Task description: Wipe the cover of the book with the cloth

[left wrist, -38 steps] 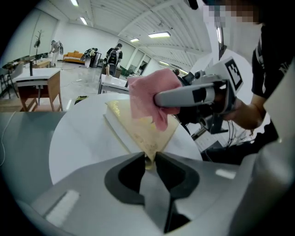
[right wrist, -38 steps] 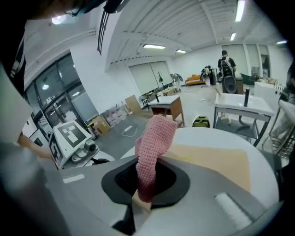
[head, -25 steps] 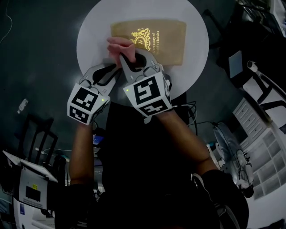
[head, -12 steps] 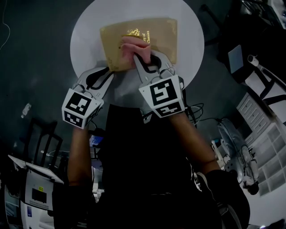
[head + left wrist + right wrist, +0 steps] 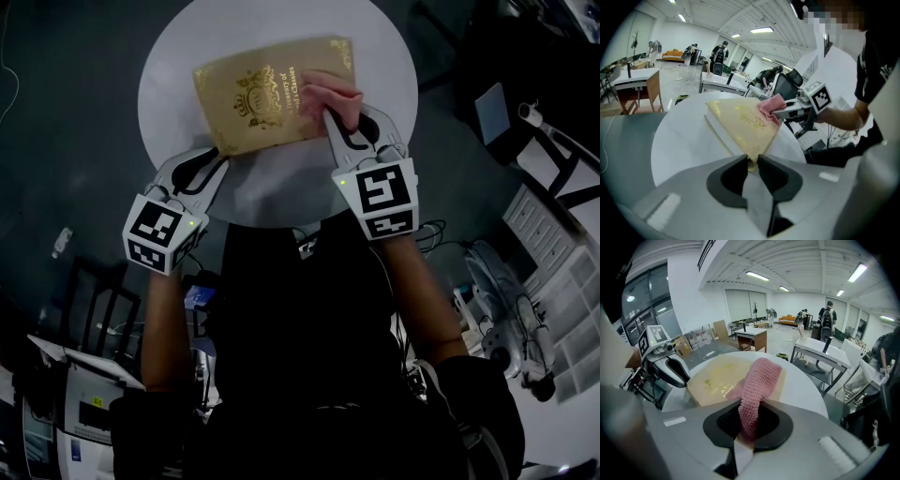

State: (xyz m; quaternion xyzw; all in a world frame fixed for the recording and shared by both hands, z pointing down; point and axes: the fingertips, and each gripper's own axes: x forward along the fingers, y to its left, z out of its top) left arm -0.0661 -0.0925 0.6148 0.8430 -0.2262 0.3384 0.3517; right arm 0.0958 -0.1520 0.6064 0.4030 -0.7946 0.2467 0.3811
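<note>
Book: the gold-covered book [image 5: 246, 105] lies flat and slightly askew on the round white counter [image 5: 281, 183].
Left tongs: the left tongs [image 5: 752, 162] are clamped tight on the book's near corner, with a pad on each side of it.
Right tongs: the right tongs [image 5: 752, 401] are closed on the pink knitted cloth [image 5: 759, 373], which runs out from the jaws onto the cover.
Cloth on cover: in the head view its free end sits on the right part of the cover, just beside the title.
Spacing: the two tongs are at opposite ends of the book, well apart.
Writing: there is a gilt crest mid-cover with the title alongside it; "Treasury of" and "Classics" can be read, the rest is too small.
</note>
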